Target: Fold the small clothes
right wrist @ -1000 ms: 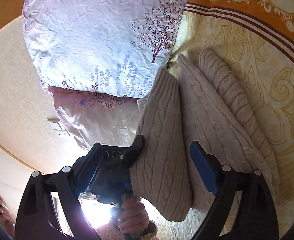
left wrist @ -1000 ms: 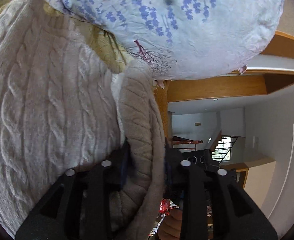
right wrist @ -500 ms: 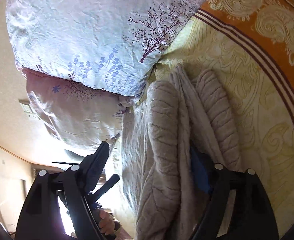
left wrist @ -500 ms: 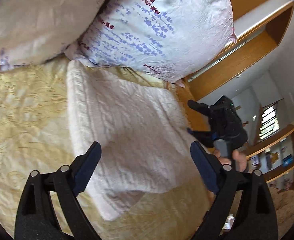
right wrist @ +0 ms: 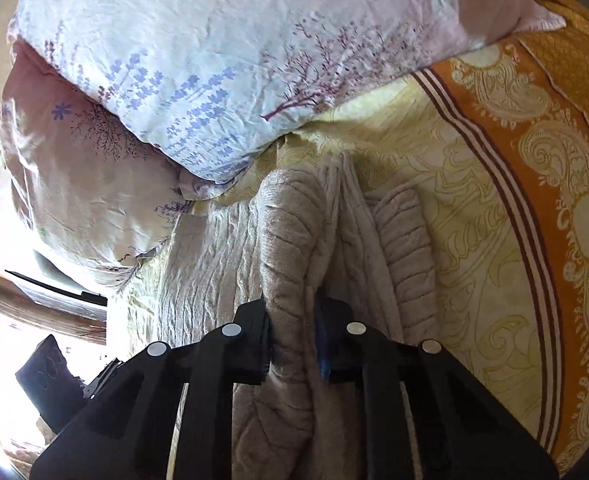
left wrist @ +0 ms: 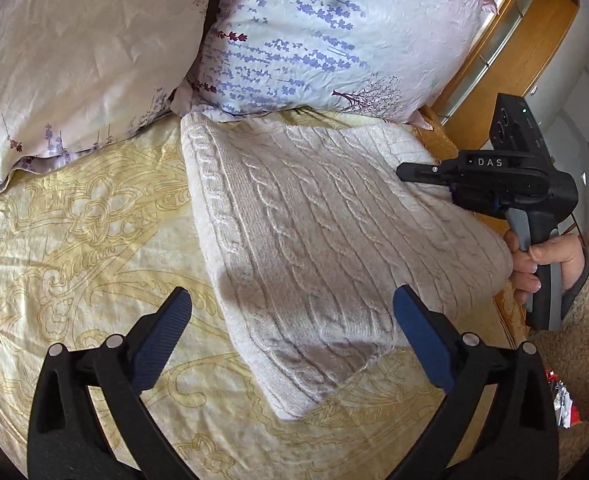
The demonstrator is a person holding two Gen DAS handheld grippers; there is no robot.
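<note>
The folded cream sweater lies on the yellow bedspread mid-frame below the pillows, the left gripper, just opened, spread wide above its lower edge, while the right gripper has closed, pinching a fold

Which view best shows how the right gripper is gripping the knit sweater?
The right wrist view: the right gripper has just closed, pinching a rolled edge of the knit sweater between its pads. The left wrist view shows that gripper side-on at the sweater's far edge, the pinch itself hidden.
</note>
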